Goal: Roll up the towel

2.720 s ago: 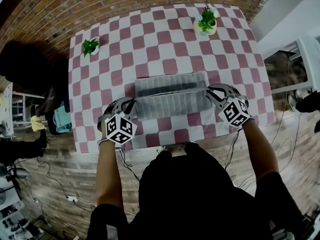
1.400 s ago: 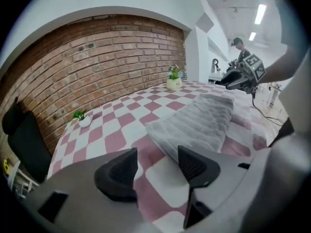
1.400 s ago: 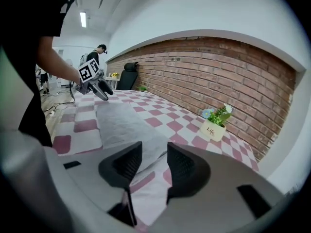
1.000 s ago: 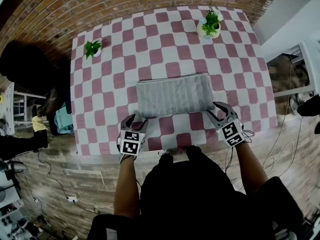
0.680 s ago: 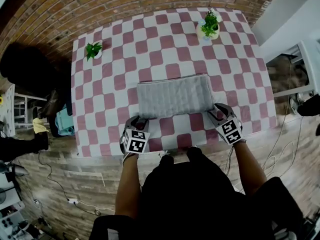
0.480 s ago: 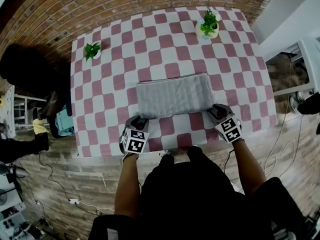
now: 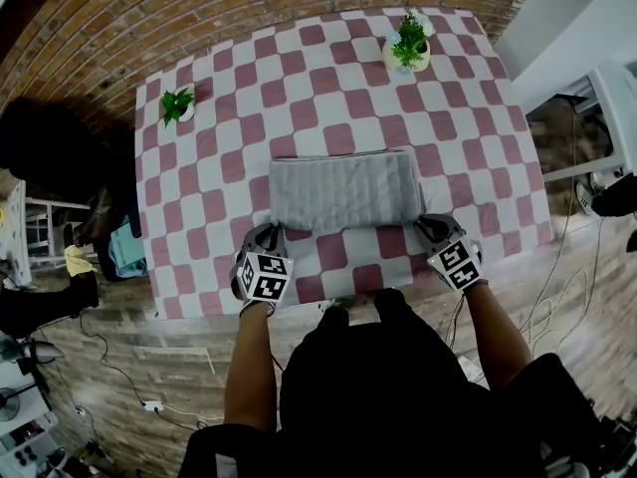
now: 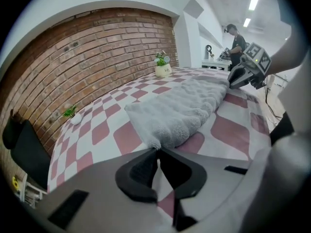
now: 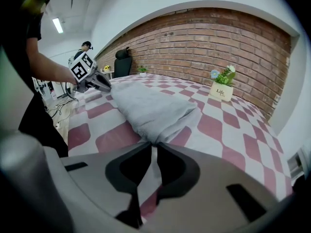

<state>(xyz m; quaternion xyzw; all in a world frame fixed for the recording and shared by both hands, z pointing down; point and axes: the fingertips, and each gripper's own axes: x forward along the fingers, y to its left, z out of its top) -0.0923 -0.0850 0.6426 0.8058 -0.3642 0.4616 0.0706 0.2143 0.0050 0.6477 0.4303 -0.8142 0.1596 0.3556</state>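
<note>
A grey towel, folded into a thick rectangle, lies flat on the pink-and-white checked table. My left gripper sits at the towel's near left corner. In the left gripper view its jaws are closing tight, and the tips pinch the fluffy corner of the towel. My right gripper is at the near right corner. Its jaws are closing, with the towel's corner caught between the tips. Each gripper shows in the other's view, the right gripper and the left gripper.
A small green plant stands at the table's far left and a potted plant at the far right. The table's near edge runs just behind both grippers. A black chair stands to the left, white furniture to the right.
Earlier both grippers held the towel's edge while folding it. They then drew back, came in to the near corners, sank slightly, and their jaws narrowed onto the corners.
</note>
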